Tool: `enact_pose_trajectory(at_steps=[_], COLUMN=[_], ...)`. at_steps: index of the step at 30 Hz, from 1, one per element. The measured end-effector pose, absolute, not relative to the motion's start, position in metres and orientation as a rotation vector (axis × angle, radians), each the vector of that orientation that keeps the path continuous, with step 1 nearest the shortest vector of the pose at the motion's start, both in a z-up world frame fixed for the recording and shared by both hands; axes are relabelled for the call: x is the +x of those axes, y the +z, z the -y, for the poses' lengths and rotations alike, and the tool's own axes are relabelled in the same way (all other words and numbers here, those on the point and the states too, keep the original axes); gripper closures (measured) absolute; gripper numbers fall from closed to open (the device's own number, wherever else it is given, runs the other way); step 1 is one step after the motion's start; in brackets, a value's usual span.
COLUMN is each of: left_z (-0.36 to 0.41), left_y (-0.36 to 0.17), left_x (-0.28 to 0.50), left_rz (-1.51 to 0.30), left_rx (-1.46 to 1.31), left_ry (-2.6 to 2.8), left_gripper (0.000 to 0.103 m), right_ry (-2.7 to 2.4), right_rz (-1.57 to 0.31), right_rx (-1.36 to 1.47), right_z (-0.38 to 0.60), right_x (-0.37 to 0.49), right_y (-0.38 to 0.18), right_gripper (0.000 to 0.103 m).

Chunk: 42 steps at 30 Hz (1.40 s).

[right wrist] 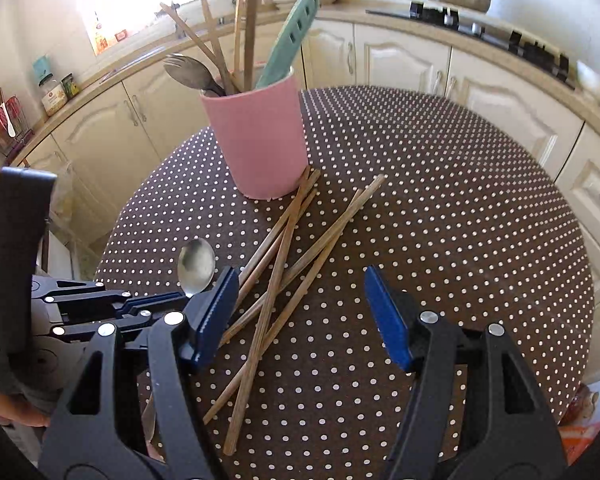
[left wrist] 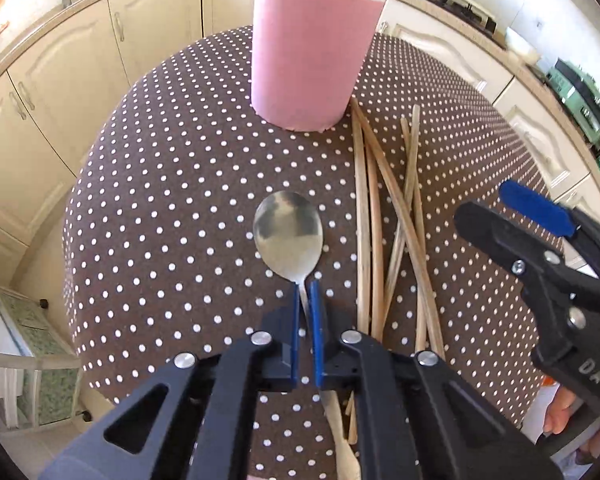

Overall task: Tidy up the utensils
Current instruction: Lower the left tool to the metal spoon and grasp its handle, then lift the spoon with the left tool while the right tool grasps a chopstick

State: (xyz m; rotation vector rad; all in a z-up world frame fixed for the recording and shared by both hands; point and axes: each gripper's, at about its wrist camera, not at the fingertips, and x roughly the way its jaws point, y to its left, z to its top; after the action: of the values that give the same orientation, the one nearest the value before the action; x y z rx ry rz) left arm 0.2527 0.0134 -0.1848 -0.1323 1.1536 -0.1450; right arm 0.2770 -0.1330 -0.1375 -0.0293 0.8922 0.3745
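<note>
Spoon (left wrist: 289, 232): lay on dotted counter (left wrist: 160, 208), at 6 o'clock from pink holder (left wrist: 308, 48); left claw (left wrist: 307, 304) clamped on its neck. Chopsticks (right wrist: 284, 264): loose pile beneath right claw (right wrist: 300, 312), which stood wide, empty.

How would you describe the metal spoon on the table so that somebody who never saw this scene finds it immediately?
Start at the round table with the brown dotted cloth and find the tall pink cup. In front of it, left of the scattered wooden chopsticks, lies the spoon. It is the only shiny metal piece lying there, its neck pinched by the left tongs.
</note>
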Motion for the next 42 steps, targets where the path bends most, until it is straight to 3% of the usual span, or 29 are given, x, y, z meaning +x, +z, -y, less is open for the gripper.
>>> enact_pose_trajectory(at_steps=[2, 4, 9, 15, 22, 34, 42], left_z=[-0.017, -0.025, -0.044, -0.054, -0.058, -0.051, -0.048], left_y=[-0.185, -0.183, -0.168, -0.148, -0.137, -0.118, -0.101], left_x=[0.255, 0.257, 0.263, 0.266, 0.266, 0.257, 0.240], left_rz=[-1.141, -1.130, -1.069, -0.998, -0.939, -0.867, -0.792], left_rx=[-0.158, -0.178, -0.218, -0.241, -0.251, -0.257, -0.242], left_ry=[-0.148, -0.140, -0.135, -0.133, -0.154, -0.185, -0.226], left_gripper=[0.099, 0.099, 0.100, 0.100, 0.100, 0.100, 0.100], right_ry=[0.389, 0.410, 0.446, 0.449, 0.464, 0.469, 0.489], right_rz=[-0.926, -0.966, -1.043, -1.096, -1.150, -1.152, -1.014], right_rx=[-0.024, -0.012, -0.020, -0.055, -0.068, -0.041, 0.070], right_z=[0.133, 0.130, 0.116, 0.099, 0.089, 0.092, 0.130], right_x=[0.285, 0.296, 0.321, 0.341, 0.352, 0.360, 0.343], right_y=[-0.140, -0.144, -0.152, -0.156, -0.167, -0.168, -0.148], right_gripper=[0.039, 0.052, 0.068, 0.071, 0.092, 0.092, 0.095])
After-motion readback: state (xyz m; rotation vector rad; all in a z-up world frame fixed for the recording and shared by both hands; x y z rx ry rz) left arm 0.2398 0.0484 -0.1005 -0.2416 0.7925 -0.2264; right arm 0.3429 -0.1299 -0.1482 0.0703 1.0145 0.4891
